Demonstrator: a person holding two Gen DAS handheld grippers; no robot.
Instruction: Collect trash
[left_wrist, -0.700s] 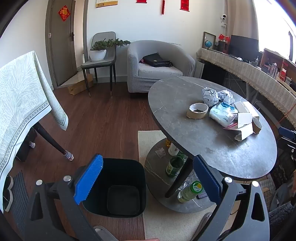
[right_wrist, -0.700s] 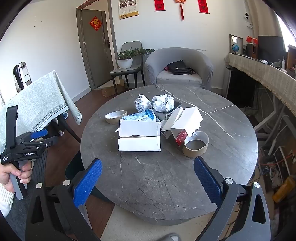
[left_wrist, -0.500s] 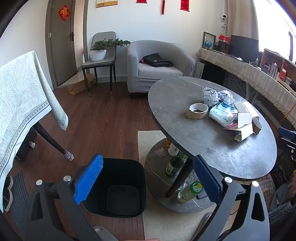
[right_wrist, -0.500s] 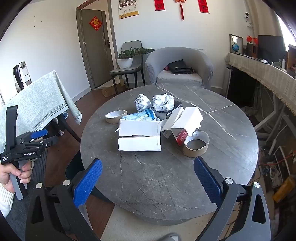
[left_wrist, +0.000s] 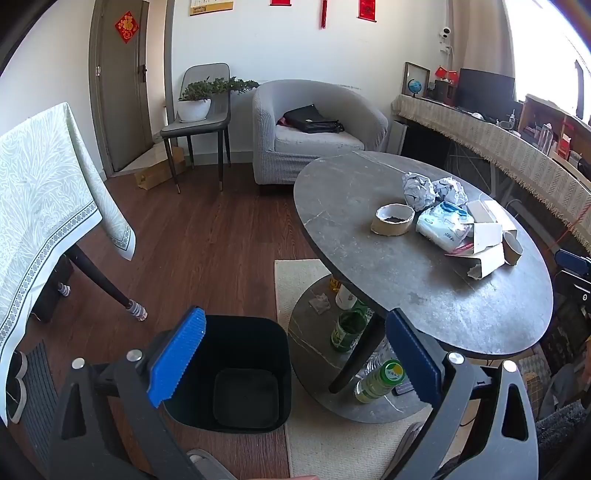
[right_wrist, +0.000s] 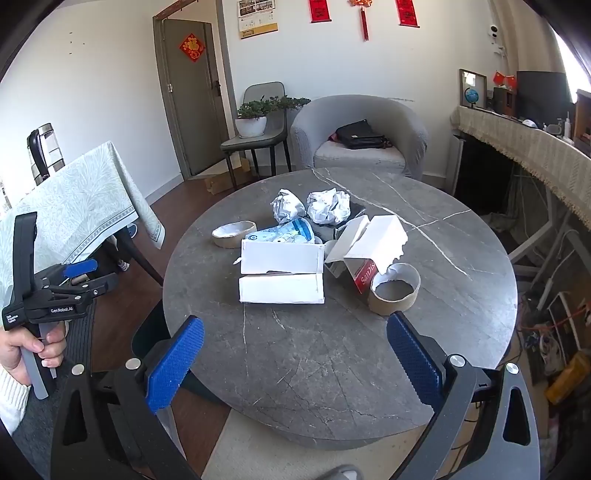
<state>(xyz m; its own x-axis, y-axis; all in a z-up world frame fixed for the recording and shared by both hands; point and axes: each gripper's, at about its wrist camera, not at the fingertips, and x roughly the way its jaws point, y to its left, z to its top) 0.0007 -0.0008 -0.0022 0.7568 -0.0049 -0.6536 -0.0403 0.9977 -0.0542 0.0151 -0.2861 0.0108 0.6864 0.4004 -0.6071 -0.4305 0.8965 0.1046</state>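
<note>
Blue-padded jaws of the right gripper (right_wrist: 293, 363) stand wide and empty at the bottom of the right wrist view, over the near edge of the grey round table (right_wrist: 461, 295). Straight ahead of them, toward frame centre, lies the trash: two white boxes (right_wrist: 281, 275) stacked crosswise, long axis left to right, so the jaws would span the short way only if turned. Just right of these sit a tape roll (right_wrist: 395, 293) and a torn red-and-white carton (right_wrist: 369, 254); behind come a blue-white wrapper (right_wrist: 286, 232), another roll (right_wrist: 233, 233) and two crumpled paper balls (right_wrist: 312, 206).

In the left wrist view the left gripper (left_wrist: 295, 365) also gapes wide, holding nothing, pitched down over the open black bin (left_wrist: 240, 373) on the floor at lower centre, with the trash well apart at upper right. I judge the right hand nearer the pile, the left nearer the bin. At the left edge of the right view, a hand (right_wrist: 22, 350) grips the left tool's handle.
</note>
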